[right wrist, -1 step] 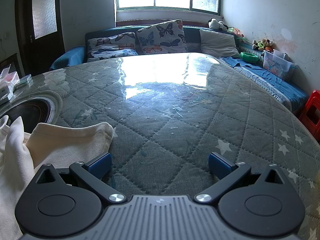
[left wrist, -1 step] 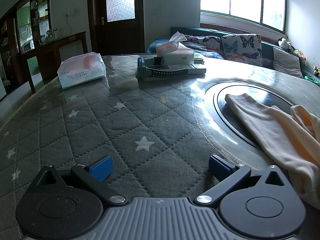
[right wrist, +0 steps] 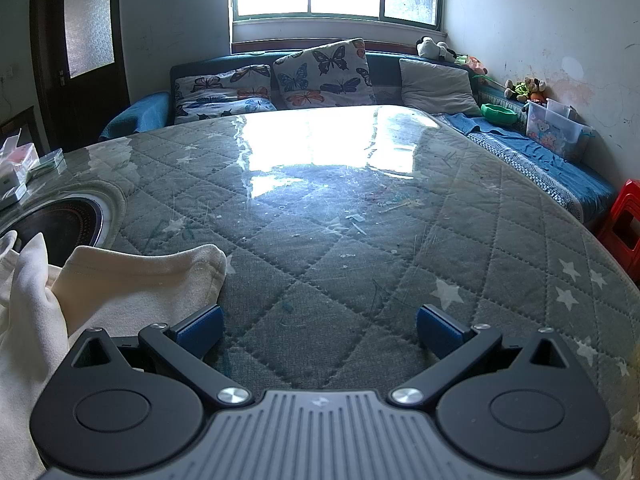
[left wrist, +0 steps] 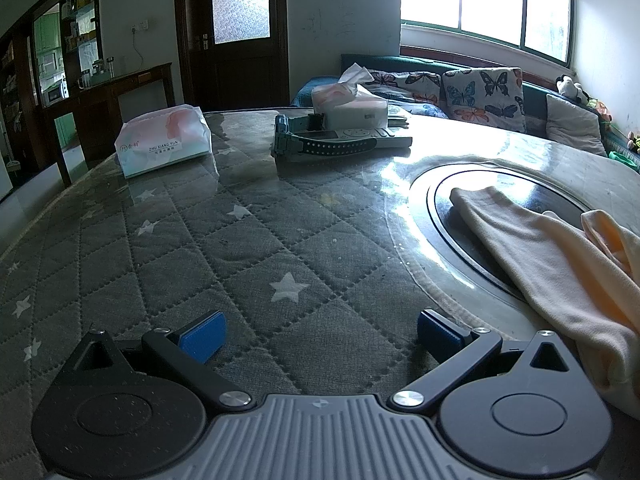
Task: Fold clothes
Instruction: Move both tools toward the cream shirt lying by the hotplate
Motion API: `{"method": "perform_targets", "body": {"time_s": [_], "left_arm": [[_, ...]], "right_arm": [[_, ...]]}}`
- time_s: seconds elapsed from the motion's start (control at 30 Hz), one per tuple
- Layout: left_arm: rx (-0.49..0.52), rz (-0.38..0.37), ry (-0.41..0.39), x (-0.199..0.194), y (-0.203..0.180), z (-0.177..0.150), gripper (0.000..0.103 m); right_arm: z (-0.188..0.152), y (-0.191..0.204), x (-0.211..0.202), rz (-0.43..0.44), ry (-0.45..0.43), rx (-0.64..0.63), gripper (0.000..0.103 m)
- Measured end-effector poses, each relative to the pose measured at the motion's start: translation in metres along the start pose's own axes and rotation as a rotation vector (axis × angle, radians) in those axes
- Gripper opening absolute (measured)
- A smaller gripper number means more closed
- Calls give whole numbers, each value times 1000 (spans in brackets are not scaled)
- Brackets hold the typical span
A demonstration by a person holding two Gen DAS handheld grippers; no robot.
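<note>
A cream garment lies crumpled at the right of the left wrist view, one sleeve stretched across the round dark inset in the table. My left gripper hovers low over the quilted table cover, open and holding nothing, with the cloth just right of its right finger. In the right wrist view the same garment lies at the lower left. My right gripper is open too, nothing between its blue pads; its left pad sits at the cloth's edge.
Across the table stand a soft tissue pack, a tissue box, a green watch and a remote. A sofa with butterfly cushions lines the far side. A red stool is beyond the table's right edge.
</note>
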State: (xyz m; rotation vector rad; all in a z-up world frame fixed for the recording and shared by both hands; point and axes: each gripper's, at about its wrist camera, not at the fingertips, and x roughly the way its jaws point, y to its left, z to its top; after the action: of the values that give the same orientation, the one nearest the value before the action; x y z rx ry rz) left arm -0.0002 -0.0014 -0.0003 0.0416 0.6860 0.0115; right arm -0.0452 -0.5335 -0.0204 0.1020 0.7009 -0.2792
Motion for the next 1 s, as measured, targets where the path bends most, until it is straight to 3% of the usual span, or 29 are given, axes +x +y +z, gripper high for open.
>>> {"method": "perform_targets", "body": {"time_s": [0.3, 1.0], "left_arm": [[-26, 2, 26, -12, -10, -5, 103], [40, -81, 22, -80, -62, -27, 103]], "right_arm": [[-4, 1, -10, 17, 1, 4, 103], [-51, 34, -125, 142, -83, -120, 103]]}}
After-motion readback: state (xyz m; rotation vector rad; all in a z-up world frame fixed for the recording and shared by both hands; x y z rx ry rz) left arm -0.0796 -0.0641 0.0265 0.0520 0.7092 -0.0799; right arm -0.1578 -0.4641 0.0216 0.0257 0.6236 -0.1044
